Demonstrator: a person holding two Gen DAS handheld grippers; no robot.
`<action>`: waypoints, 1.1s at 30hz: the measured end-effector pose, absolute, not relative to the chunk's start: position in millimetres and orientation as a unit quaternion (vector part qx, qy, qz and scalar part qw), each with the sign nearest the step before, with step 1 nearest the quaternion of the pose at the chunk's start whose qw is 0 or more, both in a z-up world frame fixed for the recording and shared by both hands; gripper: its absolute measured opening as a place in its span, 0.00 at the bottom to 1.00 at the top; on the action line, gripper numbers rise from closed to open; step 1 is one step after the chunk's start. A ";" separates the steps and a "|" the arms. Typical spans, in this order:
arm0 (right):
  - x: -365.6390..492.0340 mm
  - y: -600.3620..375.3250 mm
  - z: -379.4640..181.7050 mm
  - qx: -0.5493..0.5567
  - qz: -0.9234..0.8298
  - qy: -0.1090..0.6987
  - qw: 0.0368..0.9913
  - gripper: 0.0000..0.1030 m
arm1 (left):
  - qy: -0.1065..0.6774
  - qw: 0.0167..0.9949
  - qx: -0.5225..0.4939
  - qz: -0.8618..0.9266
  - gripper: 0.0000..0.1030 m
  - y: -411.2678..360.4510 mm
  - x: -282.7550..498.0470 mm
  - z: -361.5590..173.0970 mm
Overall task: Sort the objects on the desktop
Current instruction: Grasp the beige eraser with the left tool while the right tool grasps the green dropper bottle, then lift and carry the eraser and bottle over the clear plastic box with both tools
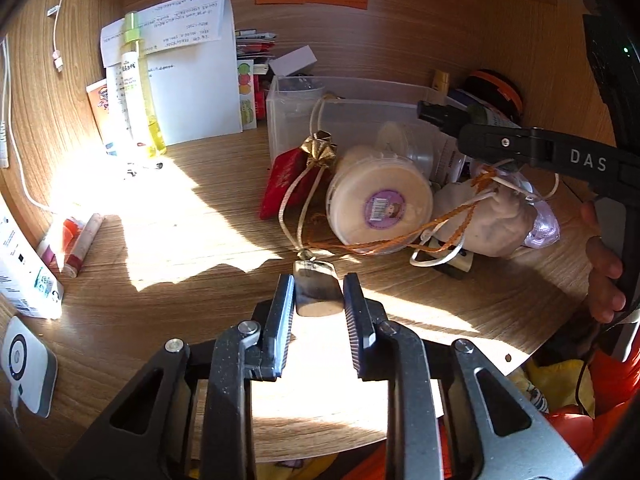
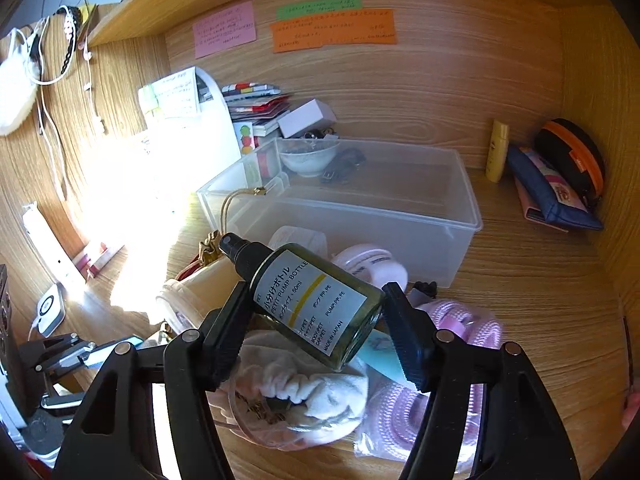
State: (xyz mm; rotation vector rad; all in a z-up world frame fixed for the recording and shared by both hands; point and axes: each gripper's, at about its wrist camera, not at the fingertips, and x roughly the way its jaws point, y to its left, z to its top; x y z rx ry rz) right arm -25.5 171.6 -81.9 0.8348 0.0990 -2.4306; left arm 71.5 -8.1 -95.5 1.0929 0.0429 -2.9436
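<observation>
1. Pump bottle [image 2: 316, 300], dark green with a white label, sits crosswise between the right gripper [image 2: 316, 330] jaws, clamped at its body, nozzle pointing up-left, held above the desk clutter.
2. Only the right wrist view lets you read that label; from the left wrist view the same bottle [image 1: 486, 118] shows just its black nozzle and a sliver of body poking past the right gripper [image 1: 480, 136], up over the clear bin [image 1: 344, 100].
3. The left gripper [image 1: 318, 300] is low over the wooden desk [image 1: 200, 240], jaws at a narrow gap with a small grey tag [image 1: 318, 290] between them; whether the pads actually pinch it, I cannot tell.
4. That tag hangs on a pale cord [image 1: 298, 204] running back to a red pouch [image 1: 284, 184] with a gold top. Its red cloth hardly shows in the right wrist view.
5. The right wrist view looks down into the bin [image 2: 460, 216]: one white bowl [image 2: 308, 158] and one dark strap-like thing at the far end.
6. Count from the left: one round lidded tub [image 1: 380, 204] on its side, one white cloth bag [image 1: 484, 216], one orange braided cord [image 1: 420, 232], one tall yellow spray bottle [image 1: 138, 88] standing by the papers.
7. Count from the right: one small yellow tube [image 2: 497, 150], one navy pouch [image 2: 548, 188], one black-and-orange case [image 2: 572, 160], three sticky notes on the back wall — pink [image 2: 225, 34], green [image 2: 320, 5], orange [image 2: 334, 32].
</observation>
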 end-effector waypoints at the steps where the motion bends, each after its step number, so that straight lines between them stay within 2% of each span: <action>1: -25.7 174.5 -81.1 0.311 -0.907 0.032 0.281 0.60 | 0.014 0.003 0.348 -0.937 0.23 -10.1 72.8 -94.6; 10: -28.2 193.8 -76.9 0.305 -0.912 0.012 0.275 0.60 | 0.013 0.029 0.320 -0.947 0.23 -19.3 81.1 -76.4; 14: -28.7 201.3 -73.6 0.299 -0.914 0.006 0.274 0.60 | 0.045 0.027 0.312 -0.949 0.22 -27.8 74.1 -69.5; 33: -40.9 222.7 -56.0 0.270 -0.924 -0.003 0.271 0.60 | 0.038 0.064 0.227 -0.971 0.22 -34.9 40.0 -10.7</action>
